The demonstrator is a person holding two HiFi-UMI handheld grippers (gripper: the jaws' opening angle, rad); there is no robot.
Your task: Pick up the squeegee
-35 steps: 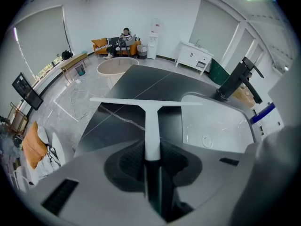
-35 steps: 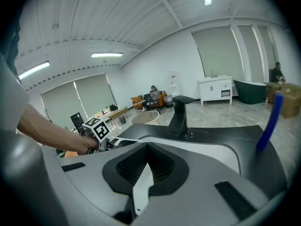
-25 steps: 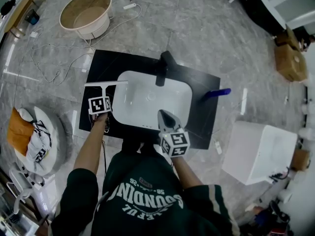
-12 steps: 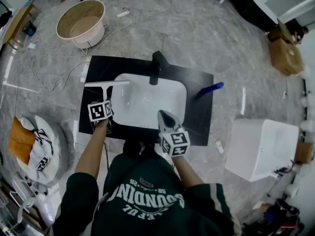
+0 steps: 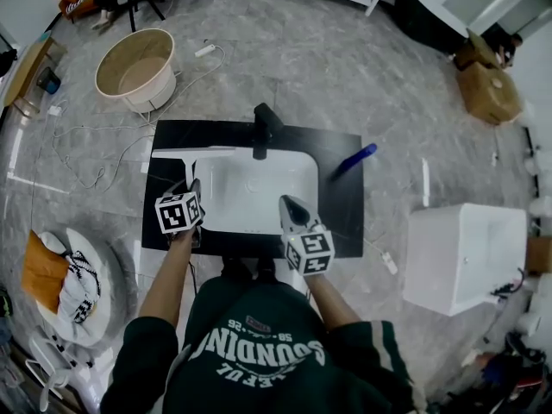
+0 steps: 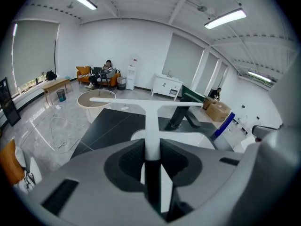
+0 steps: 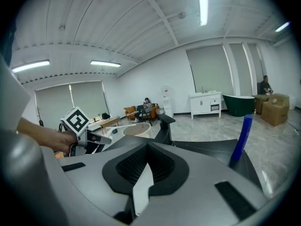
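The white T-shaped squeegee (image 5: pixel 193 154) is held by its handle in my left gripper (image 5: pixel 193 188), above the left end of the black counter (image 5: pixel 341 207). In the left gripper view the handle (image 6: pixel 151 126) runs straight out from between the jaws of my left gripper (image 6: pixel 151 160), and its blade (image 6: pixel 146 101) lies crosswise ahead, clear of the counter. My right gripper (image 5: pixel 288 203) hovers over the near rim of the white sink (image 5: pixel 226 207). Its jaws are together with nothing held, as the right gripper view (image 7: pixel 143 181) also shows.
A black faucet (image 5: pixel 262 126) stands behind the sink and a blue bottle (image 5: pixel 354 159) at the counter's right. On the floor are a round tub (image 5: pixel 134 69), loose cables (image 5: pixel 78 136), a white box (image 5: pixel 466 248) and cardboard boxes (image 5: pixel 487 93).
My left gripper has risen toward the camera with the squeegee, lifting it off the counter. My right gripper has come up slightly.
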